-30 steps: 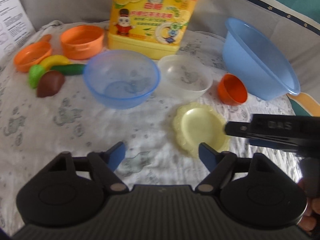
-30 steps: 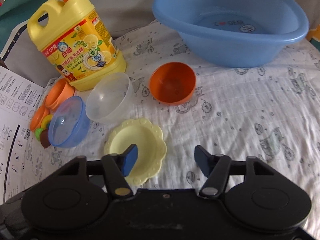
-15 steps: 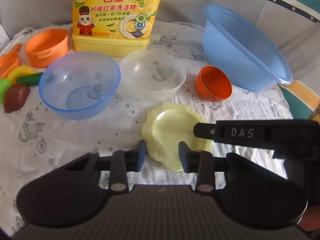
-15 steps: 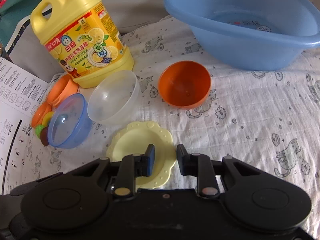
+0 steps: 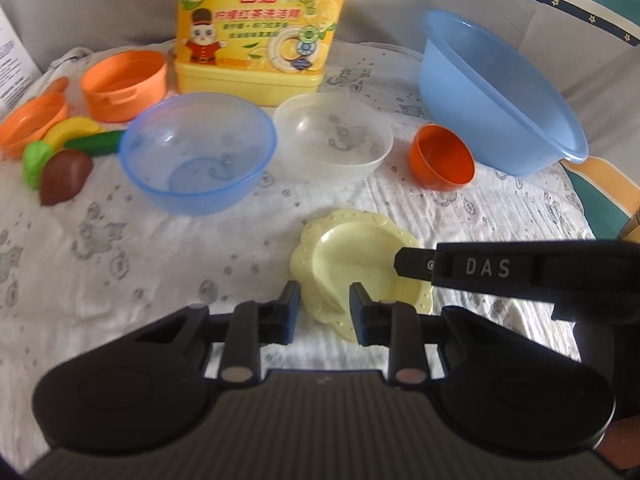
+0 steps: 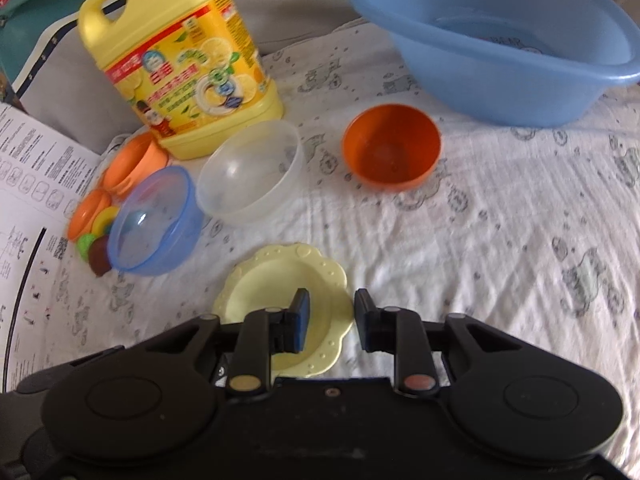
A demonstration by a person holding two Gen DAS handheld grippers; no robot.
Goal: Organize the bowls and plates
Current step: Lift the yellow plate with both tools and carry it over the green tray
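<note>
A pale yellow scalloped plate [image 5: 352, 256] [image 6: 280, 280] is tilted, its near rim between the fingers of both grippers. My left gripper [image 5: 324, 308] is narrowed around the plate's near-left rim. My right gripper [image 6: 332, 312] is narrowed around its right rim; one of its fingers [image 5: 416, 262] lies over the plate in the left wrist view. A blue clear bowl [image 5: 196, 152] [image 6: 154, 220], a clear bowl [image 5: 332, 136] [image 6: 250, 174] and a small orange bowl [image 5: 442, 156] [image 6: 390, 146] stand behind the plate.
A big blue basin [image 5: 496, 92] [image 6: 496, 40] stands at the back right. A yellow detergent jug [image 5: 260, 28] [image 6: 184, 60] is behind the bowls. An orange toy pot [image 5: 124, 84], orange pan [image 5: 32, 124] and toy food [image 5: 64, 152] lie left. A white patterned cloth [image 6: 500, 220] covers the surface.
Both grippers went from wide open to nearly closed on the yellow plate's rim. The plate has tipped up off the cloth. Both views drew back slightly.
</note>
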